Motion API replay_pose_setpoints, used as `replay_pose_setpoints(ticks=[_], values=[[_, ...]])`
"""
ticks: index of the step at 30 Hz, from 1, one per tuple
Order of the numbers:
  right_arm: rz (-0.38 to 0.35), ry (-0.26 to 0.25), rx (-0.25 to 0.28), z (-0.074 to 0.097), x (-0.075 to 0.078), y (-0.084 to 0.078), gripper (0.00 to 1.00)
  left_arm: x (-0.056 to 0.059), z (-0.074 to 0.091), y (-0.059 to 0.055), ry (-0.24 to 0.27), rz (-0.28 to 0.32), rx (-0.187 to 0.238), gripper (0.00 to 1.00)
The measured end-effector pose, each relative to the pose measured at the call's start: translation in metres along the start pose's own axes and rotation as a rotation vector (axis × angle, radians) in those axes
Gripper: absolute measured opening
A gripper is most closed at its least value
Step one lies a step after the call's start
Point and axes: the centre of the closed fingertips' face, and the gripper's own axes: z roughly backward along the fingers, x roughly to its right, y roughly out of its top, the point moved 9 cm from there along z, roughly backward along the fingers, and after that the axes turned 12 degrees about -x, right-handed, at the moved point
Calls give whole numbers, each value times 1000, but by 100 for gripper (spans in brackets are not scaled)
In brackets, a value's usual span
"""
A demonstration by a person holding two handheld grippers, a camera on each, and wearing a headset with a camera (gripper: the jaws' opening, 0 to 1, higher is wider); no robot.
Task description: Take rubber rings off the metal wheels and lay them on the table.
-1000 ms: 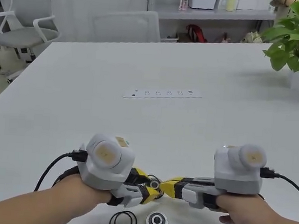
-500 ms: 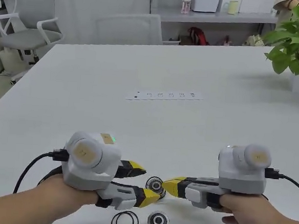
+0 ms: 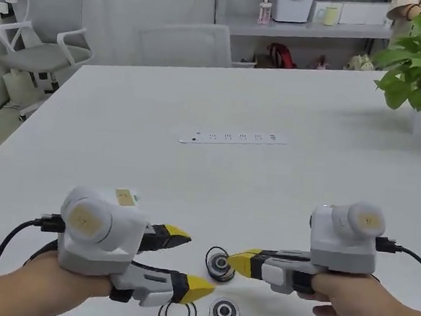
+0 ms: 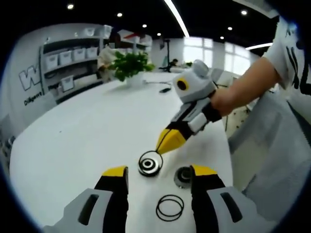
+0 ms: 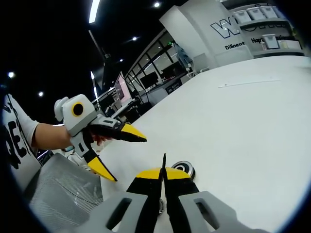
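Note:
A metal wheel [image 3: 220,266] lies on the white table [image 3: 216,187] between my two grippers; a thin black rubber ring [image 3: 214,253] stands up at its edge. My right gripper [image 3: 235,262] is shut on that ring, which shows as a thin black strip [image 5: 164,162] rising from its jaws, with the wheel [image 5: 184,169] just beyond. My left gripper [image 3: 200,261] is open to the left of the wheel [image 4: 149,164], touching nothing. Nearer me lie a second wheel [image 3: 224,312] and two loose rubber rings [image 3: 178,315].
A white power strip [image 3: 232,138] lies across the middle of the table. A potted plant [image 3: 418,57] stands at the far right. Chairs [image 3: 49,38] and shelves stand beyond the far edge. Cables trail from both grippers.
My left gripper has opened and drawn back to the left, away from the wheel. The right gripper stays shut at the wheel. The camera has tilted slightly.

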Motion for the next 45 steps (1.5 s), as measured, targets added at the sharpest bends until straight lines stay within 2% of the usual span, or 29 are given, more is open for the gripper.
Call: replay_pose_setpoints(ticks=[13, 18, 25, 32, 45], values=[[6, 34, -8, 0, -10, 1, 0, 3, 23, -11, 15, 8, 29, 62], [8, 43, -17, -1, -12, 0, 0, 4, 30, -17, 28, -1, 23, 68], [9, 61, -27, -3, -16, -1, 0, 5, 40, -27, 27, 17, 23, 73], [13, 80, -44, -6, -21, -2, 0, 7, 48, -33, 34, 36, 28, 74], [29, 116, -86, -16, -29, -4, 0, 10, 55, -43, 45, 38, 11, 75]])
